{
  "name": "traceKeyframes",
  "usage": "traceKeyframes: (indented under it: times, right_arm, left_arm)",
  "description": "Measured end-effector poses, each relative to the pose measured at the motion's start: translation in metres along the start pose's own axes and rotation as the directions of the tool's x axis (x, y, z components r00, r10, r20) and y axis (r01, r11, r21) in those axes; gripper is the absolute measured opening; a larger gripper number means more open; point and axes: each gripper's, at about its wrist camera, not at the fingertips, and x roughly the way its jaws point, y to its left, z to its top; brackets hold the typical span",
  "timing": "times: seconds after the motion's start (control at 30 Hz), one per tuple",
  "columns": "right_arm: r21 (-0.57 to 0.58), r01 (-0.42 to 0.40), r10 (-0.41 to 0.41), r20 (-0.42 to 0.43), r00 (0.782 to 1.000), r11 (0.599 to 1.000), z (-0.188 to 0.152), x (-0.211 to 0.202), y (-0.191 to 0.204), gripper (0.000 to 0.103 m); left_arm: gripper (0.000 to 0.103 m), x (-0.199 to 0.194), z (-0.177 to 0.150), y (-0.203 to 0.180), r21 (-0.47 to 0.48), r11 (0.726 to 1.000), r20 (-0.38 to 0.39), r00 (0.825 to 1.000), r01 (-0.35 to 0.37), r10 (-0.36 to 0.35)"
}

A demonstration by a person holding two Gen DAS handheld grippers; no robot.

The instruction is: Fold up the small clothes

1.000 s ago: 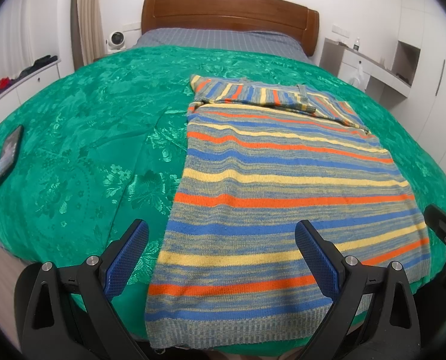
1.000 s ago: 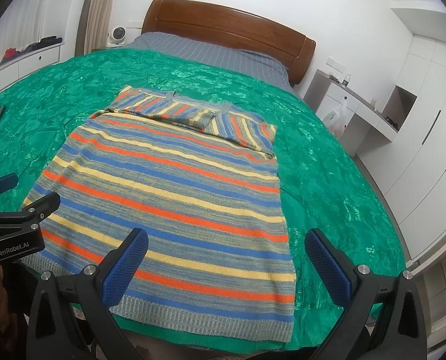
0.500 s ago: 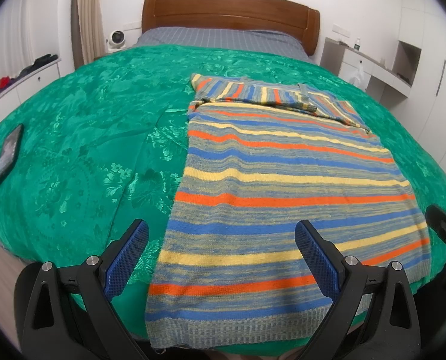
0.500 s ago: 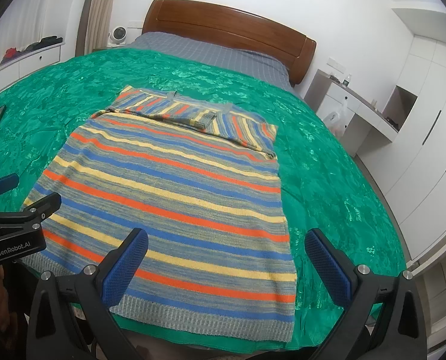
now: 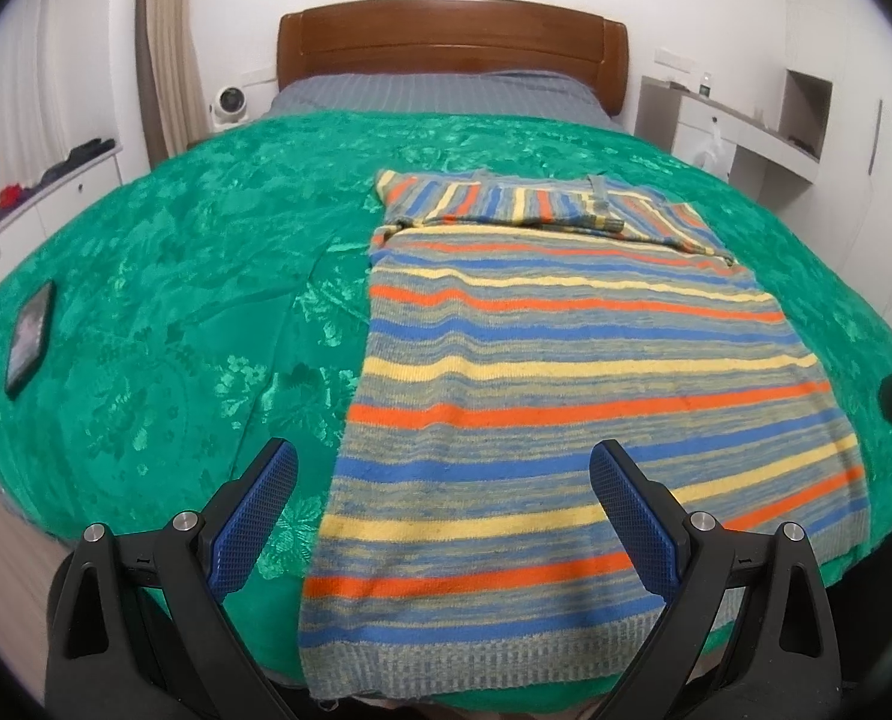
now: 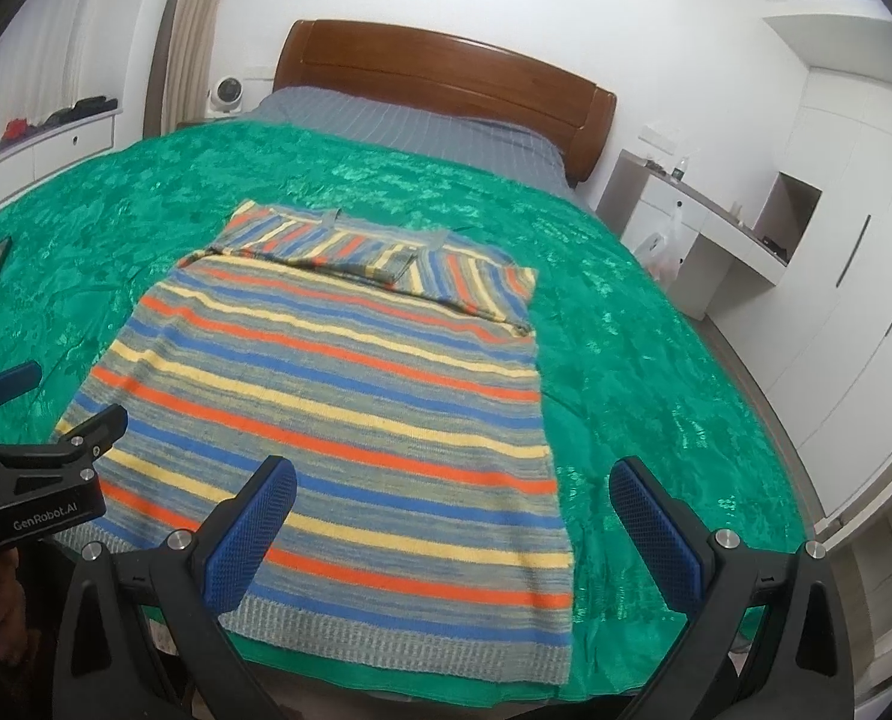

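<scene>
The striped sweater (image 5: 572, 396) is spread flat by the bed's (image 5: 164, 312) near edge, soft and floppy, best pinched at its hem corners, while left gripper (image 5: 443, 516) and right gripper (image 6: 452, 531) are held wide open, empty.

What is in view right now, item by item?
striped sweater: one, blue, orange, yellow and grey, flat on the bed, sleeves folded across the top.
bedspread: one, green, covering the bed.
phone: one, dark, on the bedspread far left.
headboard: one, brown wood, far end.
fan: one, white, left of the headboard.
desk: one, white, right wall.
left gripper: one, black with blue pads, open, above the hem.
right gripper: one, same, open.
</scene>
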Motion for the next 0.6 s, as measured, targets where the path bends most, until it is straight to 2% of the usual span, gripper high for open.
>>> traceKeyframes:
  times: [0.2, 0.33, 0.43, 0.53, 0.6]
  right_arm:
    - [0.046, 0.019, -0.02, 0.022, 1.0, 0.999, -0.004, -0.013, -0.018, 0.102]
    - [0.067, 0.026, -0.029, 0.037, 0.999, 0.997, -0.006, -0.021, -0.029, 0.103]
    - [0.085, 0.032, -0.037, 0.056, 0.998, 0.996, -0.002, -0.021, -0.041, 0.102]
    - [0.125, 0.027, -0.04, 0.096, 0.995, 0.992, 0.006, -0.017, -0.069, 0.103]
    - [0.163, 0.04, -0.058, 0.11, 0.992, 0.986, 0.009, -0.012, -0.094, 0.103]
  left_arm:
    - [0.099, -0.016, 0.002, -0.009, 0.036, 0.999, 0.03, 1.0, -0.01, 0.009]
    - [0.099, -0.025, 0.002, -0.01, 0.049, 0.999, 0.029, 1.0, -0.012, 0.01]
    - [0.099, -0.029, 0.005, 0.0, 0.061, 0.997, 0.02, 0.999, -0.039, 0.038]
    - [0.099, -0.027, 0.008, 0.029, 0.001, 0.999, -0.026, 0.998, -0.053, 0.053]
    - [0.099, -0.022, 0.008, 0.06, -0.088, 0.995, -0.098, 0.995, -0.039, 0.031]
